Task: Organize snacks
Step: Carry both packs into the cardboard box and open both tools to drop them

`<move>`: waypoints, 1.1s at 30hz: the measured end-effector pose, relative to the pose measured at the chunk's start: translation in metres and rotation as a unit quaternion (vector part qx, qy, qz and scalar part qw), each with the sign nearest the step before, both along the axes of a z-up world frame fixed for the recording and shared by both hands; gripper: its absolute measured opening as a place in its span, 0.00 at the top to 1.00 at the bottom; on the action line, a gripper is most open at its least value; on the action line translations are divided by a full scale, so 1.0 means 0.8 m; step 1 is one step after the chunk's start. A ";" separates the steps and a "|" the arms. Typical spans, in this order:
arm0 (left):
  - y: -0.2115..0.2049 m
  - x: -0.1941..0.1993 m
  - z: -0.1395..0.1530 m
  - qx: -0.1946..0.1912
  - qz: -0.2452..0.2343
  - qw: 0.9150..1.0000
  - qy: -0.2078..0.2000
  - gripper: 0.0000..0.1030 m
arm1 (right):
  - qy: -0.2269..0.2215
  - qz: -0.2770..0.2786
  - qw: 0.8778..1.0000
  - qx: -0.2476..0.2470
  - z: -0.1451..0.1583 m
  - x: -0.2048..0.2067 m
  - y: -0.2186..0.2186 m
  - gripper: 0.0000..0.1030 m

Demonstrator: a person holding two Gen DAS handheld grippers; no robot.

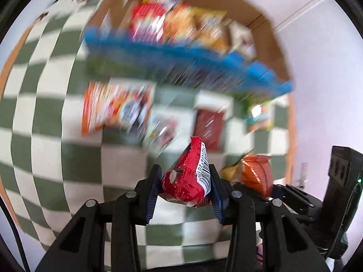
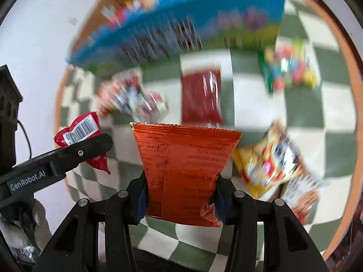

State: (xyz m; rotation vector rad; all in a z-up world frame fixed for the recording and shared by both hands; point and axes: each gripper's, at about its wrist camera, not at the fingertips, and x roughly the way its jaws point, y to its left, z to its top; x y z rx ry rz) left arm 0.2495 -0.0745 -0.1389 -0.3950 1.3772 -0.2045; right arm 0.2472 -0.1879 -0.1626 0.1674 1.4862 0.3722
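1. Red foil packet (image 1: pixel 189 176) sits clamped in the left gripper (image 1: pixel 186 190), above the checkered cloth (image 1: pixel 45 113).
2. Orange packet (image 2: pixel 185 170) is pinched by the right gripper (image 2: pixel 181 199); likely carrying step, next needing release into the cardboard box (image 2: pixel 204 6).

path ahead: loose snack packets (image 1: pixel 118 108) on checkered cloth (image 1: pixel 45 113) | beyond: box (image 1: pixel 181 68) wall blocks | box top open
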 end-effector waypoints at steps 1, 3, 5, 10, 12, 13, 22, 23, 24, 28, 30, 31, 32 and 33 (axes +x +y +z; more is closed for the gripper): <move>0.004 0.011 0.016 -0.009 -0.003 1.000 -0.011 0.64 | -0.011 0.001 1.000 0.005 0.017 0.013 0.000 0.51; 0.016 0.041 0.047 -0.020 -0.010 0.999 -0.032 0.64 | -0.044 0.003 0.999 0.016 0.057 0.038 0.002 0.51; 0.027 0.074 0.067 -0.017 -0.015 0.999 -0.049 0.64 | -0.071 0.007 0.997 0.025 0.093 0.068 0.000 0.51; 0.050 0.150 0.076 -0.005 -0.018 0.998 -0.060 0.64 | -0.126 0.011 0.992 0.008 0.143 0.147 -0.007 0.51; 0.053 0.184 0.067 0.001 -0.022 0.998 -0.051 0.64 | -0.129 0.010 0.992 -0.006 0.142 0.182 -0.003 0.51; 0.054 0.195 0.063 0.004 -0.023 0.999 -0.047 0.64 | -0.128 0.011 0.992 -0.011 0.142 0.192 0.000 0.51; 0.037 0.266 -0.037 0.024 -0.040 0.998 0.044 0.63 | -0.065 0.008 0.996 -0.065 0.063 0.275 -0.009 0.51; 0.036 0.270 -0.046 0.026 -0.043 0.997 0.055 0.62 | -0.060 0.011 0.996 -0.068 0.054 0.276 -0.008 0.51; 0.035 0.273 -0.057 0.035 -0.045 0.996 0.070 0.62 | -0.052 0.014 0.996 -0.070 0.046 0.278 -0.007 0.51; 0.045 0.279 -0.091 0.031 -0.029 0.994 0.104 0.50 | 0.006 0.032 0.994 -0.102 0.008 0.290 -0.003 0.24; 0.048 0.279 -0.099 0.042 -0.032 0.993 0.102 0.33 | 0.005 0.039 0.991 -0.124 -0.001 0.292 -0.003 0.10; 0.049 0.280 -0.100 0.046 -0.036 0.993 0.100 0.24 | 0.007 0.039 0.991 -0.126 -0.003 0.292 -0.003 0.10; 0.051 0.279 -0.101 0.050 -0.039 0.993 0.097 0.19 | 0.011 0.037 0.991 -0.125 -0.006 0.293 -0.004 0.10; 0.052 0.279 -0.102 0.054 -0.038 0.993 0.095 0.18 | 0.013 0.033 0.992 -0.123 -0.008 0.294 -0.005 0.10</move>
